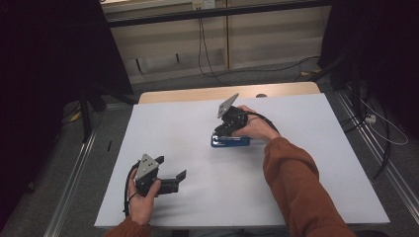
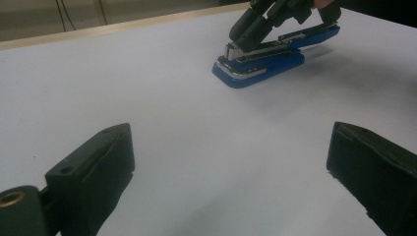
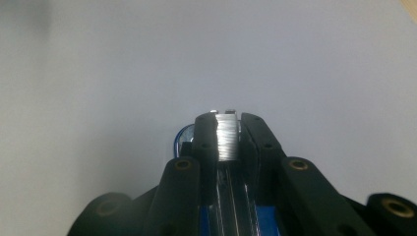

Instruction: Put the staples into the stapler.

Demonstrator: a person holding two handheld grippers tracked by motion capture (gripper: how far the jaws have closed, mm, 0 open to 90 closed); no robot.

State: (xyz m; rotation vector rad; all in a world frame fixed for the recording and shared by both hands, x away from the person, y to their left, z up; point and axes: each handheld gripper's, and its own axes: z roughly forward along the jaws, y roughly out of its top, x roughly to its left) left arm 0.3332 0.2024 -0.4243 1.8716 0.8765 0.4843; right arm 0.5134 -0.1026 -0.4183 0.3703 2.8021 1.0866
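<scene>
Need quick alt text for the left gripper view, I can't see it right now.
A blue stapler lies on the white table, its metal top clamped by the right gripper at upper right. The left gripper is open in the foreground, with nothing between its jaws.

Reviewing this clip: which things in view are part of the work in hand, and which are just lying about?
In the work:
- blue stapler, on the white table
- right gripper, jaws closed on the stapler's metal staple rail

Standing by:
- left gripper, jaws open, empty
- cables on the floor
</scene>
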